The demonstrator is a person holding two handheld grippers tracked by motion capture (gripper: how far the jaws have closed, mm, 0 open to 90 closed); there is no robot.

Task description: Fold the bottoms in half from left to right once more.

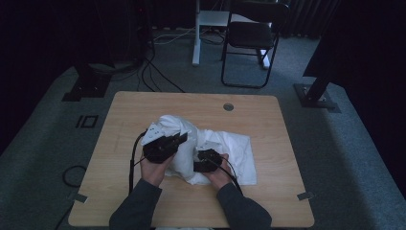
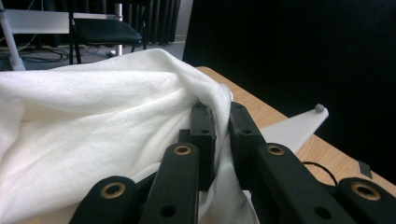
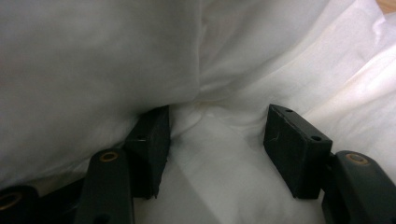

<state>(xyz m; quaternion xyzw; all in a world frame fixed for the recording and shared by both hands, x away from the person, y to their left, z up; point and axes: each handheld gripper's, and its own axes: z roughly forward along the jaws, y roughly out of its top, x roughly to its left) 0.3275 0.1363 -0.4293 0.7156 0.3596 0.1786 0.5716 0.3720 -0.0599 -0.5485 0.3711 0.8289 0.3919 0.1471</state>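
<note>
High view: a wooden table (image 1: 143, 103) bears a white cloth (image 1: 230, 148), partly flat on the right and heaped into a raised mound toward the left; a person's two forearms in dark sleeves enter from the bottom edge, each hand holding a black gripper; the left gripper (image 1: 181, 139) sits at the near left flank of the mound, its jaws pointing right into the fabric; the right gripper (image 1: 201, 160) lies low against the cloth just beside the mound's near right side; a cable (image 1: 131, 165) trails from the left gripper toward the table's near edge; a black chair (image 1: 251, 36) stands on the grey carpet beyond the table

Left gripper view: the left gripper (image 2: 222, 128) has its jaws drawn nearly together, pinching a fold of the white cloth (image 2: 93, 116) that rises up and away to the left; the table edge shows at right

Right gripper view: the right gripper (image 3: 217, 142) holds its jaws apart, with the white cloth (image 3: 210, 177) lying slack between them; the left-hand pad is pushed in under a hanging fold, the other stands clear of the fabric
</note>
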